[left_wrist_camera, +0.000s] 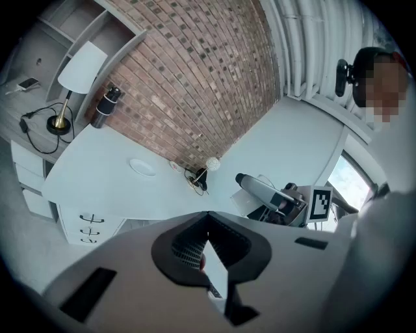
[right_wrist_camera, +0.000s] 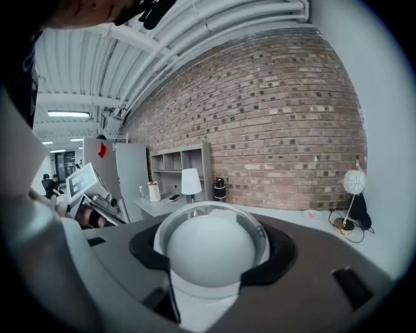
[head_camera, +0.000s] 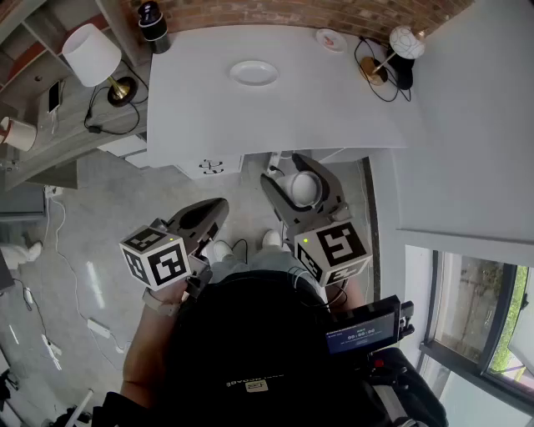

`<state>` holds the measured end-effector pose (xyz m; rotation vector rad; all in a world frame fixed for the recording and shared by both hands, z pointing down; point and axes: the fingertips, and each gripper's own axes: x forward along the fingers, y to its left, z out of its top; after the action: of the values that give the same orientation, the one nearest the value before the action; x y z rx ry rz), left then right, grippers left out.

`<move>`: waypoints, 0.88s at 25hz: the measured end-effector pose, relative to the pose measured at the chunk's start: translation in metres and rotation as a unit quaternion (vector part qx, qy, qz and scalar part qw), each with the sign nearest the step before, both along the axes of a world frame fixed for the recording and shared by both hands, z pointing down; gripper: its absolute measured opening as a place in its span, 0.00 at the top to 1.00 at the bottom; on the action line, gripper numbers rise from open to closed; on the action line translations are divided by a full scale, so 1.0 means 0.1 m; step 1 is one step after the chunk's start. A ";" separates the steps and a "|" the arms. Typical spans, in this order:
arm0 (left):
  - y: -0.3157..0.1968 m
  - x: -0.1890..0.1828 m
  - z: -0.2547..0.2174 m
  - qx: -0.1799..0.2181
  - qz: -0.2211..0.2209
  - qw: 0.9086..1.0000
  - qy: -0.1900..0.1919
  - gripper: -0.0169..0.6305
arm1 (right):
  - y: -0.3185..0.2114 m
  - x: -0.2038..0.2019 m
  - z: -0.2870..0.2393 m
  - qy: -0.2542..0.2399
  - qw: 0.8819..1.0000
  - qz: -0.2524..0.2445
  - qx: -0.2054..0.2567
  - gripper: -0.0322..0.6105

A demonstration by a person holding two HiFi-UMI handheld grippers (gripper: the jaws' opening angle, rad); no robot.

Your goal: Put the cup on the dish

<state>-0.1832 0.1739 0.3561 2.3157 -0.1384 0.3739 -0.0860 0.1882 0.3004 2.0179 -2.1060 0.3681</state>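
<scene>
1. Right claw: closed on the white cup. One jaw bears on each side of the cup, and the cup fills the gap between them.
2. Left claw: jaws brought together at the tips, with nothing gripped between them.
3. Position of the cup: held in the air over the grey floor, just in front of the near edge of the white table. It does not touch the table.
4. Position of the dish: a white dish lying flat on the table, towards the brick wall. Nothing rests on it. The cup and the dish are well apart.
5. Other items on the table:
   - a dark bottle at the left rear corner;
   - a small plate at the rear;
   - a round-shaded lamp at the right rear.
6. Both claws are held close to the person's body, the left one lower and further from the table.
</scene>
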 end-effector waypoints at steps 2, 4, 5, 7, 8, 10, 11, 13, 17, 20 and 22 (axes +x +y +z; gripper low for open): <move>0.09 0.04 0.00 -0.006 -0.001 1.000 0.000 0.97 | 0.07 0.01 -0.01 -0.008 1.000 -0.006 -0.002 0.56; 0.16 0.10 -0.01 -0.010 -0.004 1.000 0.002 0.97 | 0.13 0.04 -0.04 -0.013 1.000 -0.012 0.000 0.56; 0.19 0.14 -0.02 -0.010 -0.006 1.000 0.002 0.97 | 0.15 0.06 -0.06 -0.015 1.000 -0.015 0.002 0.56; 0.23 0.23 -0.06 -0.004 -0.011 1.000 0.001 0.97 | 0.19 0.13 -0.09 -0.020 1.000 -0.019 0.007 0.56; 0.26 0.28 -0.07 -0.002 -0.012 1.000 0.000 0.97 | 0.21 0.16 -0.10 -0.021 1.000 -0.021 0.010 0.56; 0.31 0.35 -0.07 -0.002 -0.011 1.000 -0.001 0.97 | 0.25 0.22 -0.12 -0.026 0.999 -0.023 0.016 0.56; 0.34 0.38 -0.06 -0.004 -0.011 1.000 0.000 0.97 | 0.27 0.25 -0.13 -0.032 0.999 -0.023 0.019 0.56; 0.38 0.41 -0.06 -0.005 -0.013 1.000 0.000 0.97 | 0.30 0.29 -0.15 -0.046 0.998 -0.025 0.024 0.56; 0.42 0.47 -0.08 0.001 -0.022 1.000 -0.006 0.97 | 0.35 0.32 -0.17 -0.051 0.998 -0.035 0.029 0.56; 0.47 0.48 -0.06 -0.003 -0.024 1.000 -0.005 0.97 | 0.37 0.33 -0.17 -0.053 0.997 -0.040 0.033 0.56; 0.47 0.47 -0.06 -0.002 -0.026 1.000 -0.008 0.97 | 0.37 0.33 -0.16 -0.056 0.997 -0.041 0.034 0.56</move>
<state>-0.1363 0.2214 0.3501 2.3017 -0.2050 0.3652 -0.0528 0.2251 0.2841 1.9831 -2.2894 0.4106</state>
